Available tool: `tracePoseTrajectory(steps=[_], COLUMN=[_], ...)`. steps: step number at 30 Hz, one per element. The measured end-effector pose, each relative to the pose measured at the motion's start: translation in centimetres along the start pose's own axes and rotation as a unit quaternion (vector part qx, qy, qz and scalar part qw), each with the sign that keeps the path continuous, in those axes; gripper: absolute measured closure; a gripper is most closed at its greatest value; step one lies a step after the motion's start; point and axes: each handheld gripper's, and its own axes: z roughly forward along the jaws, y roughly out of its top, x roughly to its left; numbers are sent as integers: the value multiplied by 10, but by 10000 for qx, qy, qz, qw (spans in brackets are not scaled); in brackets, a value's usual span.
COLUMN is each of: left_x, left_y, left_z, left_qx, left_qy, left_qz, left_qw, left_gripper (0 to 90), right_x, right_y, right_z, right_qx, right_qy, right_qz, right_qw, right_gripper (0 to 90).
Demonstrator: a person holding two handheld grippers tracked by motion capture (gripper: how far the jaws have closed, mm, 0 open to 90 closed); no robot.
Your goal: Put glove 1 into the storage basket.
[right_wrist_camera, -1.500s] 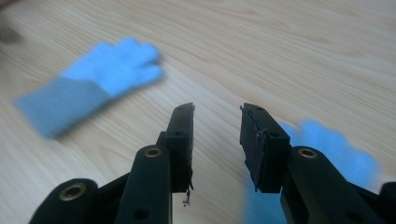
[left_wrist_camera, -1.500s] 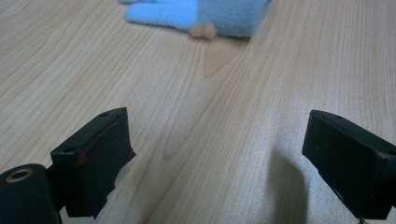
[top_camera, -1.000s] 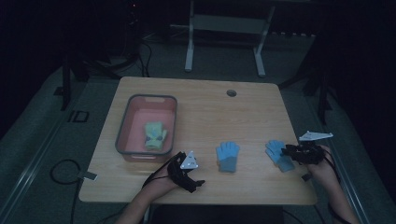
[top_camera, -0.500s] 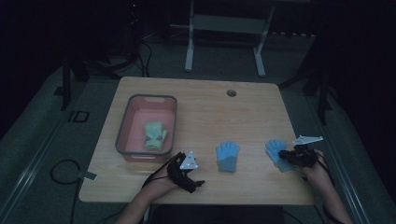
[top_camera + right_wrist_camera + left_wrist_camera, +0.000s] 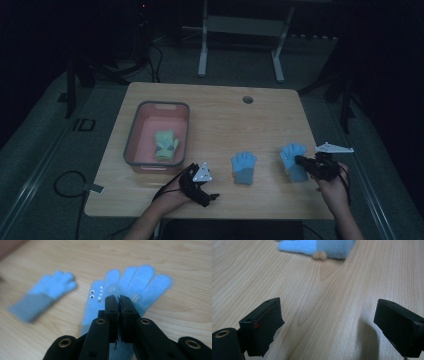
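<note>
Two blue gloves lie on the wooden table. My right gripper (image 5: 301, 161) (image 5: 118, 302) is shut on the right blue glove (image 5: 290, 152) (image 5: 140, 282), pinching the fabric at its palm; its jaws have just been closing with the glove between them. The other blue glove (image 5: 244, 167) (image 5: 42, 300) (image 5: 319, 246) lies flat at the table's middle front. My left gripper (image 5: 207, 194) (image 5: 329, 325) rests low at the front edge, open, nothing between its jaws, pointing toward that glove. A green glove (image 5: 165, 145) lies in the pink bin (image 5: 131, 145).
The bin stands at the table's left. A round hole (image 5: 247, 99) sits near the far edge. Bare wood spreads across the far half. A metal stand (image 5: 240, 30) rises on the floor behind the table, and a cable (image 5: 70, 182) lies on the floor at left.
The right gripper's jaws have closed onto the right blue glove and the hand has shifted a little over it. The left gripper has stayed put.
</note>
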Motion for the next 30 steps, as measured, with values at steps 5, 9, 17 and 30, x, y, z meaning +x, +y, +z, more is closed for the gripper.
tracePoseTrajectory(steps=[5,9,17,30], left_x=[-1,-1,-1,-1], left_y=[1,1,1,1], left_z=[-1,-1,-2,-3], left_qx=[-2,-11,-61,-84], left_qy=[-13,-27,-31,-30], left_qz=[30,31,-16,-11], left_qw=[10000,10000,10000,10000], left_gripper=[84,84,84,84], right_x=[20,31,42,35], right_y=[2,-6,-17,-27], right_z=[0,11,34,64], right_qx=[-191,-84,96,342], right_qy=[-59,-117,-148,-338], right_qz=[525,745,871,867], right_qw=[9984,9971,9960,9951], right_gripper=[862,862,859,763])
